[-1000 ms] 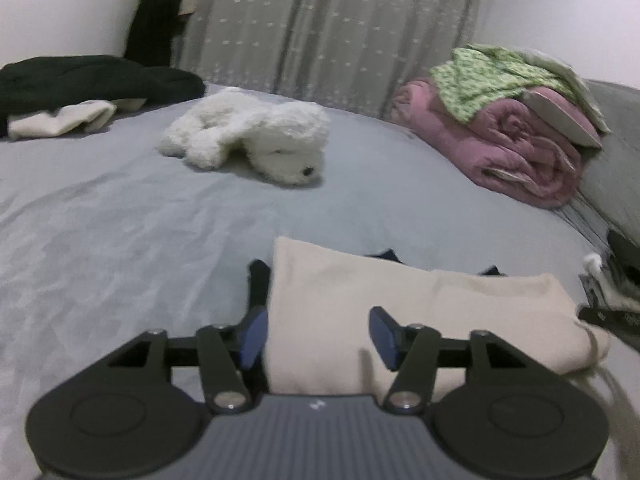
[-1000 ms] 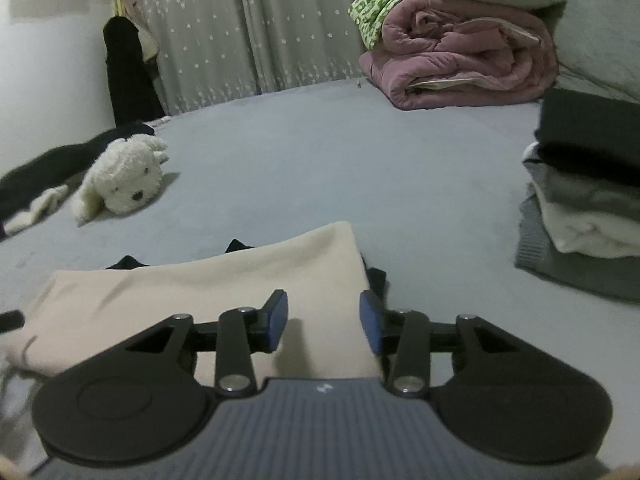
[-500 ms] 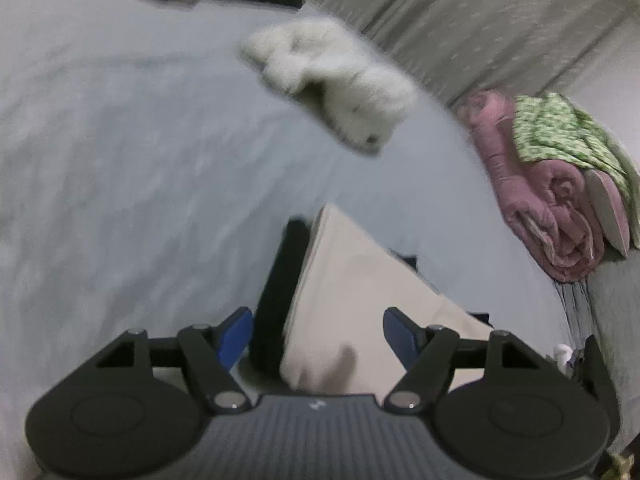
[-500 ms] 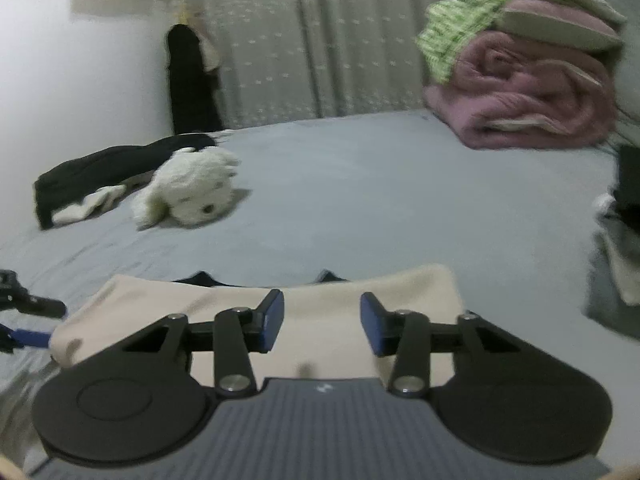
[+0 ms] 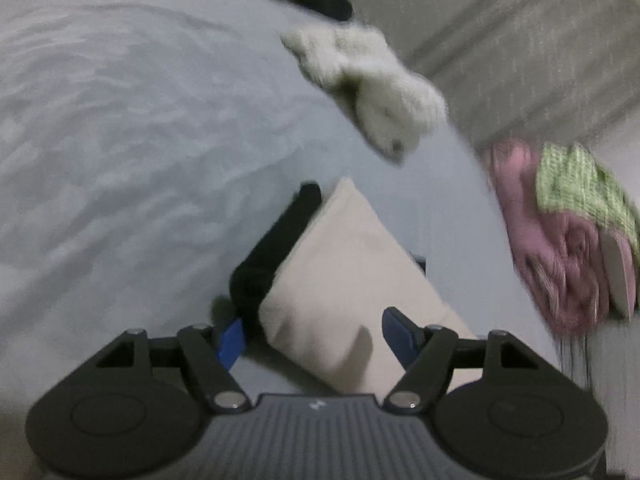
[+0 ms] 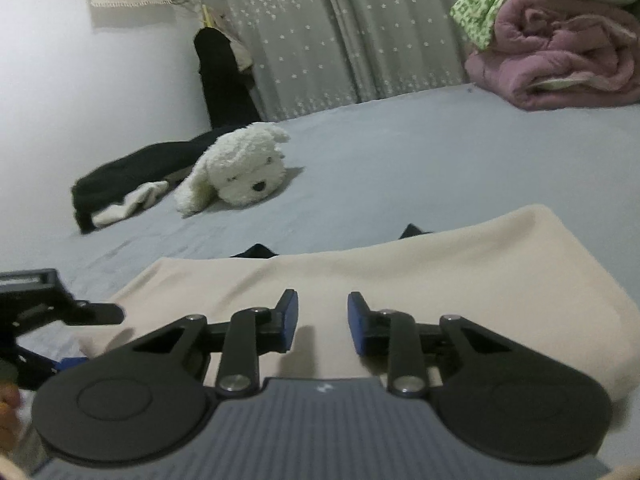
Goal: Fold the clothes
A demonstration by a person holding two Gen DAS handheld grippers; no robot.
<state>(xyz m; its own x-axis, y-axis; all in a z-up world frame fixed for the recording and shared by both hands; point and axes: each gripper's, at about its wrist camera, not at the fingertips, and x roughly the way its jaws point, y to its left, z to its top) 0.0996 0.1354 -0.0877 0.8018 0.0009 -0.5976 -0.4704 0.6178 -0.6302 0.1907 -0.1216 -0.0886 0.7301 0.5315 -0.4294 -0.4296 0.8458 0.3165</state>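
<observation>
- The left tongs [image 5: 310, 336] stand wide, released, straddling the near corner of the folded cream garment [image 5: 344, 280]; neither pad presses on the cloth, and the jaws have just been opening and then eased back slightly.
- The right tongs [image 6: 323, 316] hover released over the cream garment's near edge at 6 o'clock; their jaws have just been closing, with nothing pinched between them as far as the view shows.
- The cream garment lies on the grey bed [image 6: 400, 152] as a flat, smooth, matt oblong with soft rounded corners; a dark garment [image 5: 280, 240] pokes out from under it at 11 o'clock.
- Judged from this, the fold looks largely made; lifting it away, and handling the loose clothes further off, seems left to do.
- At 11 o'clock in the right view lies a fluffy white plush dog [image 6: 240, 168], beside a crumpled black garment [image 6: 132, 172].
- Farthest, at 1 o'clock, sits a rolled pink quilt [image 6: 560, 60], thick and puffy.
</observation>
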